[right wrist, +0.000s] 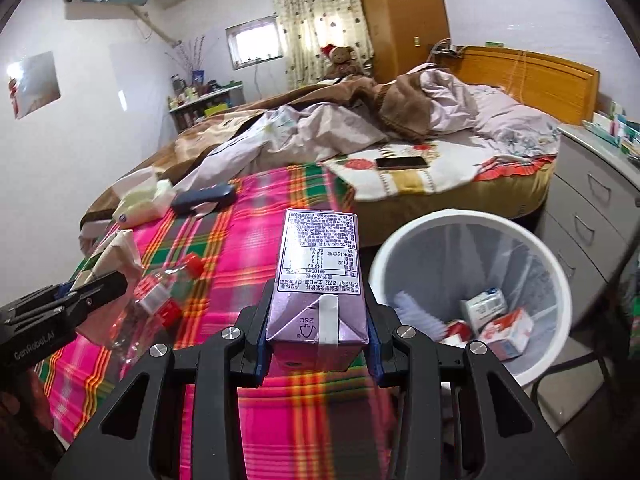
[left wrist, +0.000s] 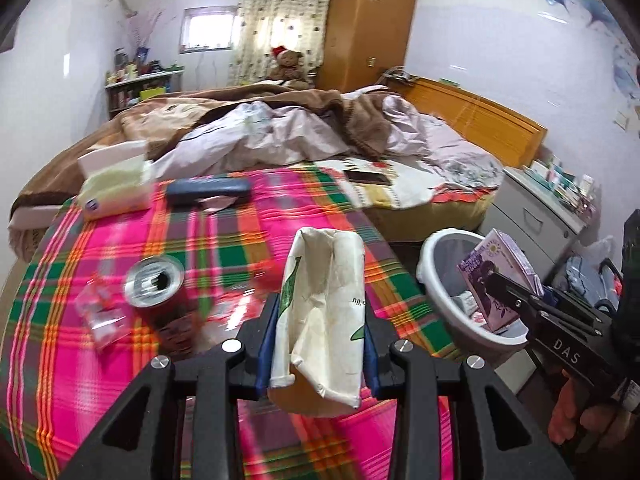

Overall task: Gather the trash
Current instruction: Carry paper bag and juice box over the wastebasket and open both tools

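Note:
My left gripper (left wrist: 320, 328) is shut on a crumpled cream carton (left wrist: 324, 312) and holds it above the pink plaid cloth (left wrist: 224, 248). My right gripper (right wrist: 318, 316) is shut on a purple drink carton (right wrist: 318, 276) at the cloth's right edge, beside the white trash bin (right wrist: 416, 236). In the left wrist view the purple carton (left wrist: 496, 276) hangs over the bin (left wrist: 430, 256). The bin holds several small boxes (right wrist: 504, 328). A red can (left wrist: 160, 292) stands on the cloth, with a clear plastic bottle (right wrist: 160, 292) lying beside it.
A tissue pack (left wrist: 116, 188) and a dark case (left wrist: 208, 192) lie at the cloth's far edge. A phone (right wrist: 402, 163) lies on the unmade bed (right wrist: 360, 128). A grey drawer cabinet (right wrist: 592, 200) stands right of the bin.

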{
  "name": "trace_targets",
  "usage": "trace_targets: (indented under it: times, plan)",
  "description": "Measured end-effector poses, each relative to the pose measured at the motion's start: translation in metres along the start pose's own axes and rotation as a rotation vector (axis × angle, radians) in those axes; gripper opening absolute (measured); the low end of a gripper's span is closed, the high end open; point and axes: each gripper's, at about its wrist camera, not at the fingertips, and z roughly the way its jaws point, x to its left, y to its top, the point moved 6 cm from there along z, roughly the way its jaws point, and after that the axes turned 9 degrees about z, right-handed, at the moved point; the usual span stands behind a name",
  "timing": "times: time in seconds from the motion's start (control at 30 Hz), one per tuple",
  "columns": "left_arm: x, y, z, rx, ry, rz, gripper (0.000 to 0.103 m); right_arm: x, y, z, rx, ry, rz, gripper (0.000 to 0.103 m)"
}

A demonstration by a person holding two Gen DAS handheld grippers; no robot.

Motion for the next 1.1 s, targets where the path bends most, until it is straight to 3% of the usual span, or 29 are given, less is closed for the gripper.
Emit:
trace_targets:
  times: [0.7,1.1]
  plan:
    - [-0.14,0.04,0.055,0.03,-0.197,0.17,0.037,-0.099,0.028,-0.012,-0.036,-0.16,0.077,0.038]
    - [-0.191,0.039,0.098,0.095,-0.274,0.215,0.038,-0.141,0.021,0.018,0.075,-0.201,0.074,0.038]
